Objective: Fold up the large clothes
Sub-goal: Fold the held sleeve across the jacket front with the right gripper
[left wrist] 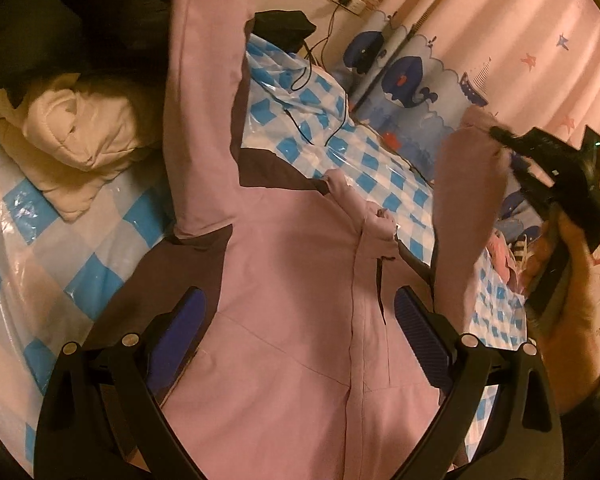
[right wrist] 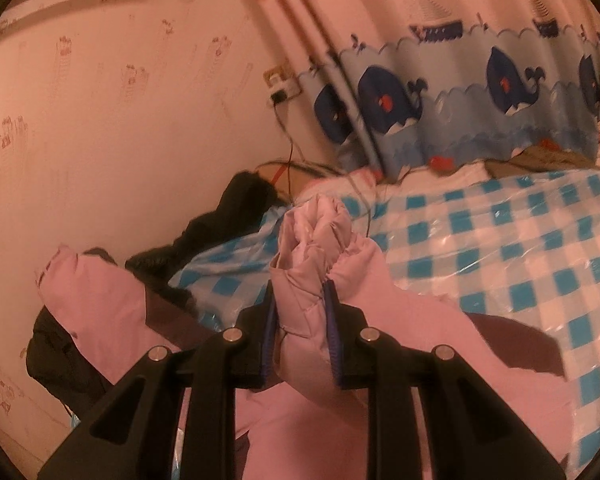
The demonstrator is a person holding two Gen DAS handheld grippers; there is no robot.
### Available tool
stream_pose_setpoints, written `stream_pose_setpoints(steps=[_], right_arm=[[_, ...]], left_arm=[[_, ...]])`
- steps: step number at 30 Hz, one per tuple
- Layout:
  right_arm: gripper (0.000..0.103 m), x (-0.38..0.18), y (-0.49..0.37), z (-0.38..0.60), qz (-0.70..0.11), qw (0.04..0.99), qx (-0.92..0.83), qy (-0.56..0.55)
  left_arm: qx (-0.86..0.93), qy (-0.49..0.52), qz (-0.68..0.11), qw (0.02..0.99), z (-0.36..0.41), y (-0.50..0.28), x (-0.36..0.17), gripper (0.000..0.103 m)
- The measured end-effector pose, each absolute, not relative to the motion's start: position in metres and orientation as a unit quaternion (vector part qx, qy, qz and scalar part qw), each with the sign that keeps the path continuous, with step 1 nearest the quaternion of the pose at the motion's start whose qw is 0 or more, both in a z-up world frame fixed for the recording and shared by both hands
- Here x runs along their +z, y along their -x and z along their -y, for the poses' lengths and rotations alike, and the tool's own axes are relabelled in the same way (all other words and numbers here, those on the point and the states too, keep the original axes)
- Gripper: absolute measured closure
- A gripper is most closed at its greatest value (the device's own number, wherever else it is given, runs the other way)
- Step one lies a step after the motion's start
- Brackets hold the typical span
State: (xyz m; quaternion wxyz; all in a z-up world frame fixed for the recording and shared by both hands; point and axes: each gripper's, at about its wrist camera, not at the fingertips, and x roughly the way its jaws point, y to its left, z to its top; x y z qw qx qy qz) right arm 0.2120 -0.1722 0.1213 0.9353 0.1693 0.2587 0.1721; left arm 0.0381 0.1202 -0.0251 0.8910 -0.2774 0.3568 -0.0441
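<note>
I see the bed (left wrist: pixel 379 168) under its blue-checked plastic cover, the pink jacket (left wrist: pixel 300 280) spread along it, one sleeve raised at right. My right gripper (right wrist: pixel 300 312) has its jaws clamped on that sleeve's cuff (right wrist: pixel 315 240); my left gripper (left wrist: pixel 300 328) hovers over the jacket's near part, jaws apart.

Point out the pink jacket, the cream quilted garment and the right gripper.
pink jacket (left wrist: pixel 300 300): left wrist view, front panel beside the zip.
cream quilted garment (left wrist: pixel 88 128): left wrist view, bunched middle.
right gripper (right wrist: pixel 301 312): right wrist view, between fingers clamping jacket fabric.
</note>
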Motion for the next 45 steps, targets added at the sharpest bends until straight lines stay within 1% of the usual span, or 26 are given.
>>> stream_pose_setpoints(steps=[10, 24, 36, 39, 40, 41, 43, 44, 45], right_arm=[[0.080, 0.068, -0.230, 0.123, -0.301, 0.919, 0.192, -0.168], [0.080, -0.034, -0.249, 0.058, -0.380, 0.893, 0.200, -0.138], [0.080, -0.087, -0.266, 0.039, -0.414, 0.877, 0.189, -0.153], [0.071, -0.108, -0.273, 0.032, -0.449, 0.859, 0.189, -0.161], [0.064, -0.113, -0.274, 0.031, -0.457, 0.853, 0.193, -0.164], [0.061, -0.116, -0.273, 0.030, -0.465, 0.845, 0.202, -0.169], [0.049, -0.110, -0.266, 0.029, -0.462, 0.842, 0.220, -0.171], [0.045, -0.103, -0.260, 0.031, -0.456, 0.842, 0.231, -0.172], [0.045, -0.092, -0.250, 0.036, -0.441, 0.847, 0.242, -0.171]], left_arm=[[-0.039, 0.292, -0.357, 0.887, -0.131, -0.040, -0.028, 0.011], [-0.010, 0.319, -0.348, 0.881, -0.157, -0.038, -0.029, 0.011], [-0.008, 0.323, -0.355, 0.877, -0.160, -0.040, -0.032, 0.011], [-0.009, 0.321, -0.356, 0.878, -0.158, -0.041, -0.032, 0.011], [-0.009, 0.319, -0.356, 0.878, -0.158, -0.042, -0.032, 0.011], [-0.009, 0.317, -0.357, 0.879, -0.157, -0.042, -0.032, 0.011], [-0.009, 0.314, -0.358, 0.879, -0.157, -0.042, -0.033, 0.011], [-0.009, 0.314, -0.359, 0.879, -0.157, -0.042, -0.033, 0.011], [-0.009, 0.315, -0.359, 0.879, -0.158, -0.042, -0.033, 0.011]])
